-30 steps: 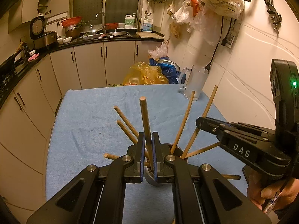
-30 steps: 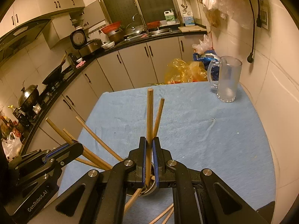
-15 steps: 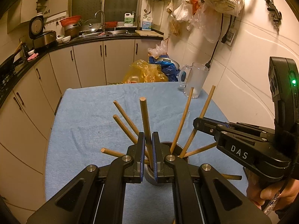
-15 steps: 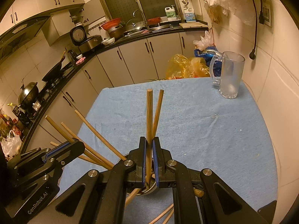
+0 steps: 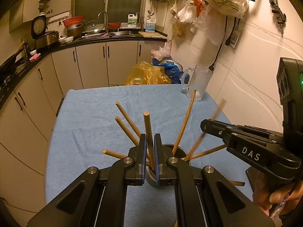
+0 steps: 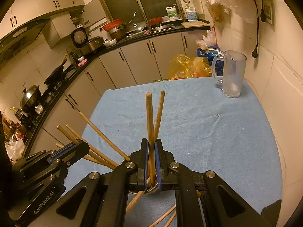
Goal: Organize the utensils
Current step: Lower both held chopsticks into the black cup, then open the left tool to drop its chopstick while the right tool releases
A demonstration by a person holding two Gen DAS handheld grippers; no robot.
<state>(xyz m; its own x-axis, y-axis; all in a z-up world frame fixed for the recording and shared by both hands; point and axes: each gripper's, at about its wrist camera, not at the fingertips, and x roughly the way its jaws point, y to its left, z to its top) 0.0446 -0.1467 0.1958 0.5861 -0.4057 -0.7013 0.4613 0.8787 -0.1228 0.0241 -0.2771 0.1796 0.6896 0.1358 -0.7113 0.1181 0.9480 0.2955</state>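
Left gripper (image 5: 150,158): jaws clenched on one upright chopstick (image 5: 148,132) over the metal cup (image 5: 178,151), unchanged.
Right gripper (image 6: 151,160): jaws grasping its chopstick (image 6: 149,121); that stick now blurs in the left view, probably being seated.
Worktop (image 6: 208,128): the glass mug (image 6: 232,75) stays far back.

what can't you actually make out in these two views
- Metal cup: the left gripper hides most of it in the left wrist view, the right gripper in the right wrist view.
- One chopstick: its top is motion-blurred, left wrist view.
- Loose chopsticks: cut off by the bottom edge, right wrist view.
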